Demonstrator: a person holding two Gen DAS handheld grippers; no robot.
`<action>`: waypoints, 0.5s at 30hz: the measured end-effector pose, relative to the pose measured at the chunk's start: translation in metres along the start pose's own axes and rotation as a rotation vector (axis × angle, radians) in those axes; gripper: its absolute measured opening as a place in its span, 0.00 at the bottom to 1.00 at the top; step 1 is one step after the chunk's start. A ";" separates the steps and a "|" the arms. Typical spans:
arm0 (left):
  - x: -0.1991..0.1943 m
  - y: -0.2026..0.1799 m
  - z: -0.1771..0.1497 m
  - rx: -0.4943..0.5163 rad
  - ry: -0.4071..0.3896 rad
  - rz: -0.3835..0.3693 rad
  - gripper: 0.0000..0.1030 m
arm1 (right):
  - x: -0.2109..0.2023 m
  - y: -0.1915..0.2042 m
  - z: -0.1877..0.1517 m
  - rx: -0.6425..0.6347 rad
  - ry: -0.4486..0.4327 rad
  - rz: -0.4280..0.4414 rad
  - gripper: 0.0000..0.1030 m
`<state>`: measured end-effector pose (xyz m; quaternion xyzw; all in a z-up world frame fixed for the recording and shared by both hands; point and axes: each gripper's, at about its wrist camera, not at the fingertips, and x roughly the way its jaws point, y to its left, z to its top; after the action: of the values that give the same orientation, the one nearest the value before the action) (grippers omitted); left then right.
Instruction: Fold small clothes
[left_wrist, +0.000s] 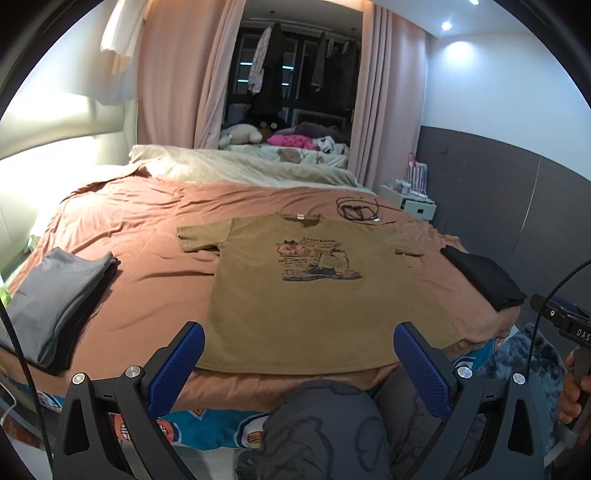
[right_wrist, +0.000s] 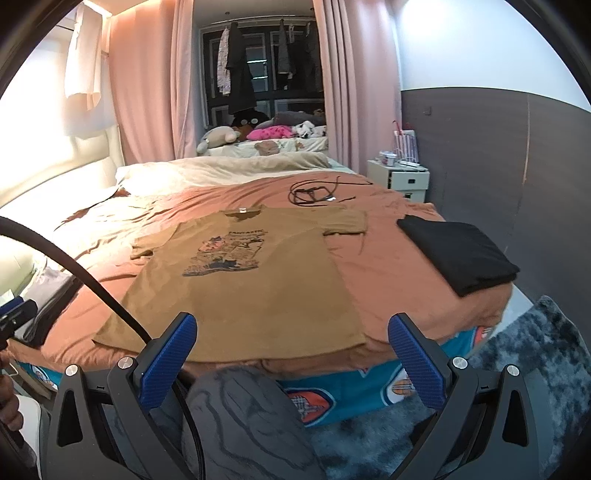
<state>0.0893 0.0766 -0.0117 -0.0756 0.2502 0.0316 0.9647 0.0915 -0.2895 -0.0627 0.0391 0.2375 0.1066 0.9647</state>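
Lying flat on bed (left_wrist: 140, 221): tan T-shirt (left_wrist: 295, 314).

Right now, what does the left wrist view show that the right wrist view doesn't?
Only the left wrist view shows the folded grey stack clearly, lying left of the shirt. Only the right wrist view shows the black folded garment whole and much of the blue-grey rug. Both show the brown T-shirt spread flat, print up, the black cable beyond its collar, and open fingers.
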 end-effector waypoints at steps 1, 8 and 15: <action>0.005 0.004 0.004 -0.006 0.004 0.008 1.00 | 0.005 -0.001 0.003 0.002 0.007 0.005 1.00; 0.035 0.028 0.025 -0.034 0.015 0.006 1.00 | 0.040 -0.003 0.033 -0.001 0.051 0.028 1.00; 0.078 0.054 0.048 -0.074 0.050 0.024 1.00 | 0.075 -0.006 0.058 0.001 0.087 0.057 1.00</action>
<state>0.1751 0.1389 -0.0158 -0.1092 0.2739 0.0504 0.9542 0.1847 -0.2800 -0.0463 0.0418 0.2778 0.1353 0.9501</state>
